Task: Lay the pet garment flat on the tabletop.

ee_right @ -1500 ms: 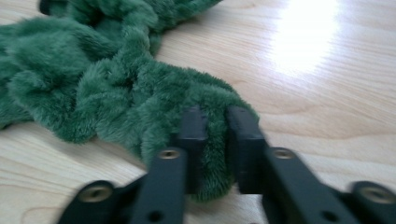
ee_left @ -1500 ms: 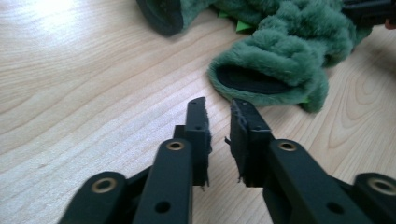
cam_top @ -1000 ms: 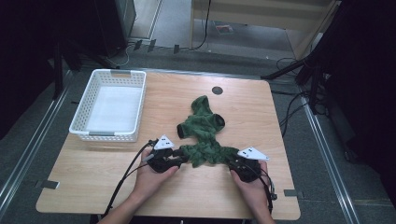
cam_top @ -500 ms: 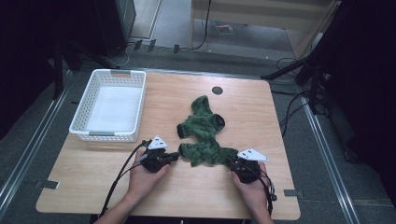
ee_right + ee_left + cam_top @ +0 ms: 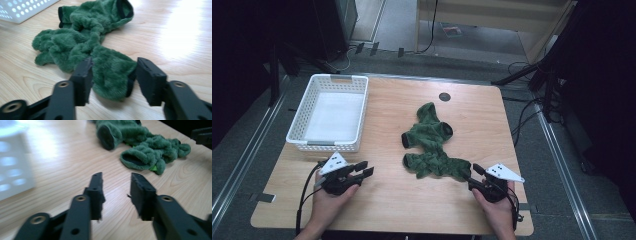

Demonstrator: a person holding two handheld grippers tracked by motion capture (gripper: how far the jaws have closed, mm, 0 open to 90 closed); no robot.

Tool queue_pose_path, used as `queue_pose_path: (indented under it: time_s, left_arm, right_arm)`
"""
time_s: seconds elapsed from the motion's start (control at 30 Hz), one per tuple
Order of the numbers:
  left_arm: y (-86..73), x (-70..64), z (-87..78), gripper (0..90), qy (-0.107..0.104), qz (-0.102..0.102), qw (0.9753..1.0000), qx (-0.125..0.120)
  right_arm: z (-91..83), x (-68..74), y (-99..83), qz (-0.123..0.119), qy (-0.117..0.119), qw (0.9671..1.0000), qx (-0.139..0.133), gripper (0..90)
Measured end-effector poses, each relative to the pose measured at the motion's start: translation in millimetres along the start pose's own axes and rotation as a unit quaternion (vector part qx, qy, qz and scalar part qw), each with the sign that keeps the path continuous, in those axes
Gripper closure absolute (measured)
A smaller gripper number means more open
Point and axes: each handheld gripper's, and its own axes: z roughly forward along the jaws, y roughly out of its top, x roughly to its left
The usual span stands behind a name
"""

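Note:
A fuzzy green garment (image 5: 432, 142) with dark-edged openings lies crumpled on the wooden table (image 5: 412, 205). My left gripper (image 5: 368, 169) is open and holds nothing, resting a hand's width left of the garment; in the left gripper view the cloth (image 5: 147, 155) lies ahead beyond the left gripper (image 5: 116, 176). My right gripper (image 5: 475, 172) is open at the garment's near right end. In the right gripper view the jaws of the right gripper (image 5: 113, 62) stand on either side of that end of the cloth (image 5: 87, 37) without pinching it.
A white perforated basket (image 5: 326, 143) stands empty at the table's left, also seen as a blurred basket (image 5: 12, 177) and a basket corner (image 5: 22, 7). A dark round grommet (image 5: 444, 96) sits near the far edge. Cables trail from both grippers.
My left gripper has drawn back to the left, away from the garment's left end, and is now clear of it. The right gripper has stayed at the right end.

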Motion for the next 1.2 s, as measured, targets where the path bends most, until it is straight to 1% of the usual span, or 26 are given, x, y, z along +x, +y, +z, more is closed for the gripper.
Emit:
queue_pose_path:
  time_s: [0.03, 0.1, 0.17, 0.23, 0.27, 0.33, 0.37, 0.4, 0.43, 0.47, 0.5, 0.53, 0.57, 0.6, 0.63, 0.7, 0.73, 0.77, 0.8, 0.83, 0.87, 0.93, 0.97, 1.0, 1.1, 1.2]
  left_arm:
    - [-2.6, 2.4, -7.2, 54.2, 0.006, -0.003, 1.0, -0.005]
    - [-9.9, 8.5, -21.4, 46.5, 0.017, -0.019, 0.9994, -0.022]
    - [-18.2, 15.8, -33.7, 40.1, 0.032, -0.027, 0.9987, -0.028]
    - [-25.8, 23.3, -44.0, 34.1, 0.047, -0.025, 0.9983, -0.022]
    - [-30.2, 27.8, -50.3, 32.3, 0.056, -0.029, 0.9978, -0.022]
    - [-35.0, 34.6, -59.3, 25.9, 0.065, -0.035, 0.997, -0.023]
    - [-37.3, 38.6, -64.1, 23.1, 0.065, -0.038, 0.9969, -0.022]
    - [-39.7, 42.4, -68.6, 17.2, 0.066, -0.036, 0.997, -0.019]
    - [-42.7, 46.2, -73.0, 12.0, 0.063, -0.035, 0.9973, -0.017]
    - [-45.8, 50.1, -77.4, 10.1, 0.057, -0.037, 0.9976, -0.014]
    - [-48.5, 53.2, -81.1, 7.9, 0.059, -0.046, 0.997, -0.016]
    - [-50.2, 56.1, -85.6, 7.2, 0.063, -0.054, 0.9964, -0.019]
    - [-51.5, 58.4, -89.8, 7.1, 0.067, -0.057, 0.9959, -0.023]
    - [-52.6, 60.7, -93.6, 7.1, 0.077, -0.056, 0.9951, -0.025]
    - [-53.7, 63.4, -96.9, 7.2, 0.091, -0.057, 0.9939, -0.027]
    - [-54.3, 69.8, -101.8, 7.1, 0.116, -0.053, 0.9915, -0.026]
    - [-54.1, 72.4, -103.7, 7.2, 0.13, -0.045, 0.9903, -0.024]
    - [-53.8, 74.7, -104.6, 7.2, 0.146, -0.031, 0.9886, -0.018]
    - [-53.9, 77.6, -104.1, 7.2, 0.163, -0.021, 0.9863, -0.012]
    - [-53.7, 79.9, -103.9, 7.2, 0.17, -0.022, 0.9851, -0.007]
    - [-53.1, 82.4, -103.7, 7.2, 0.17, -0.03, 0.9849, -0.01]
    - [-52.8, 85.3, -103.7, 7.2, 0.163, -0.04, 0.9856, -0.017]
    - [-53.0, 86.8, -103.9, 7.1, 0.158, -0.047, 0.9861, -0.016]
    - [-53.3, 88.1, -104.7, 7.2, 0.156, -0.054, 0.9861, -0.018]
    - [-54.3, 91.8, -107.0, 7.2, 0.152, -0.075, 0.9853, -0.026]
    - [-54.1, 92.4, -106.3, 7.2, 0.151, -0.075, 0.9854, -0.022]
  right_arm:
    - [-2.1, -0.9, -0.7, 0.001, -0.001, 1.0, -0.001, 36.8]
    - [-5.9, -2.7, -1.9, -0.002, -0.013, 0.9999, -0.001, 27.6]
    - [-10.0, -5.1, -3.1, 0.001, -0.018, 0.9998, -0.005, 20.3]
    - [-13.9, -9.0, -4.8, 0.005, -0.028, 0.9996, -0.007, 13.6]
    - [-15.5, -10.9, -6.1, 0.007, -0.034, 0.9994, -0.007, 12.4]
    - [-19.0, -15.7, -9.2, 0.003, -0.051, 0.9987, -0.008, 10.1]
    - [-20.3, -17.6, -10.9, 0.007, -0.057, 0.9983, -0.006, 6.9]
    - [-21.8, -20.5, -12.7, 0.006, -0.058, 0.9983, -0.004, 4.4]
    - [-23.4, -23.4, -14.8, 0.007, -0.057, 0.9984, -0.002, 0.7]
    - [-24.8, -26.2, -16.9, 0.007, -0.06, 0.9982, 0.001, 0.0]
    - [-26.4, -28.1, -19.2, 0.006, -0.069, 0.9976, 0.001, 0.0]
    - [-27.8, -29.9, -21.4, 0.002, -0.082, 0.9966, 0.002, 0.0]
    - [-28.9, -31.6, -23.4, 0.001, -0.094, 0.9956, 0.005, 0.0]
    - [-29.8, -34.0, -25.2, 0.004, -0.102, 0.9948, 0.007, 0.0]
    - [-30.4, -36.2, -26.8, 0.011, -0.107, 0.9941, 0.007, 0.0]
    - [-30.8, -41.2, -29.0, 0.023, -0.106, 0.9941, 0.009, 0.0]
    - [-30.7, -42.5, -29.0, 0.03, -0.105, 0.994, 0.01, 0.0]
    - [-30.9, -43.5, -28.7, 0.032, -0.104, 0.994, 0.008, 0.0]
    - [-30.9, -43.8, -28.4, 0.029, -0.107, 0.9938, 0.009, 0.0]
    - [-30.8, -43.9, -28.4, 0.022, -0.112, 0.9934, 0.011, 0.0]
    - [-31.1, -44.1, -28.4, 0.015, -0.115, 0.9932, 0.012, 0.0]
    - [-31.4, -45.9, -29.1, 0.007, -0.126, 0.9919, 0.013, 0.0]
    - [-31.6, -47.8, -29.6, 0.013, -0.13, 0.9914, 0.012, 0.0]
    - [-32.0, -49.8, -29.6, 0.026, -0.126, 0.9916, 0.009, 0.0]
    - [-32.7, -53.5, -29.8, 0.043, -0.128, 0.9908, 0.004, 0.0]
    - [-31.3, -51.0, -30.0, 0.034, -0.133, 0.9904, 0.008, 0.0]
